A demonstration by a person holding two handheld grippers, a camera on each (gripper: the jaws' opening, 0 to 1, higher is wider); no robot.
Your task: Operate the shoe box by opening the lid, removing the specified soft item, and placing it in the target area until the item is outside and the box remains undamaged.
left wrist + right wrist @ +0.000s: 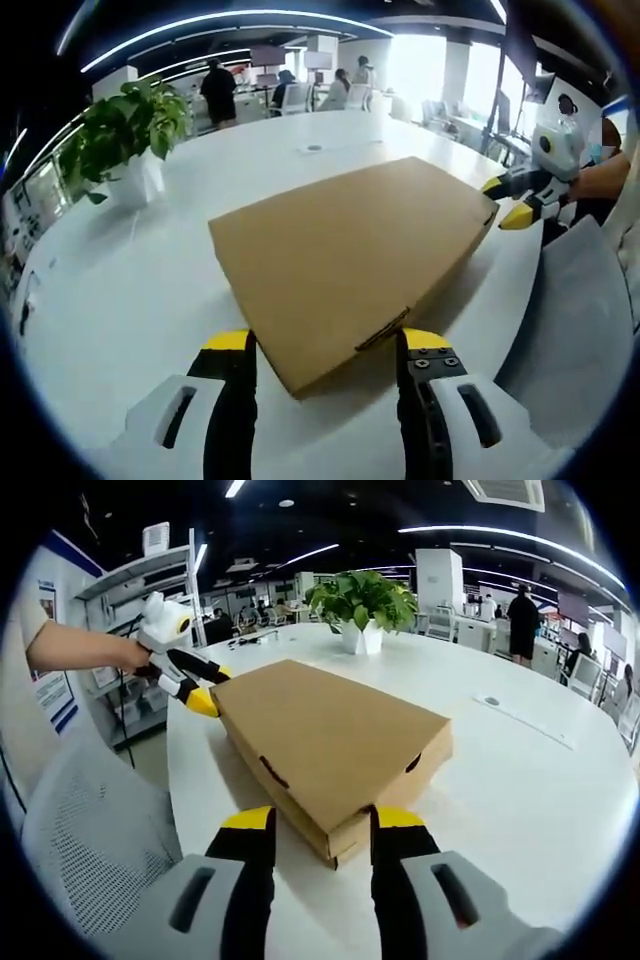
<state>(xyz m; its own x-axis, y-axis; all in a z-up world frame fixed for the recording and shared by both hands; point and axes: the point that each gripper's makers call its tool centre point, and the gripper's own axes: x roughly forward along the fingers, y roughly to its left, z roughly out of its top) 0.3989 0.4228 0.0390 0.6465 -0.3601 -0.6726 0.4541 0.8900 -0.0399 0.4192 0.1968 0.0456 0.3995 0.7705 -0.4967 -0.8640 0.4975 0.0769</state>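
A flat brown cardboard shoe box [350, 250] lies shut on the white round table [130, 290]. My left gripper [327, 340] is open, and its yellow-tipped jaws straddle the box's near corner. The right gripper [508, 198] reaches the box's far right corner, held by a person's hand. In the right gripper view the same box [320, 730] lies lid down. My right gripper [323, 817] is open with a corner of the box between its jaws. The left gripper [203, 687] is at the opposite corner, jaws apart. The soft item is hidden.
A potted green plant [130, 130] [362, 605] stands on the table beyond the box. A grey mesh chair [580, 320] [90, 830] sits at the table's edge beside the person. Shelving [130, 590] and several people stand far behind.
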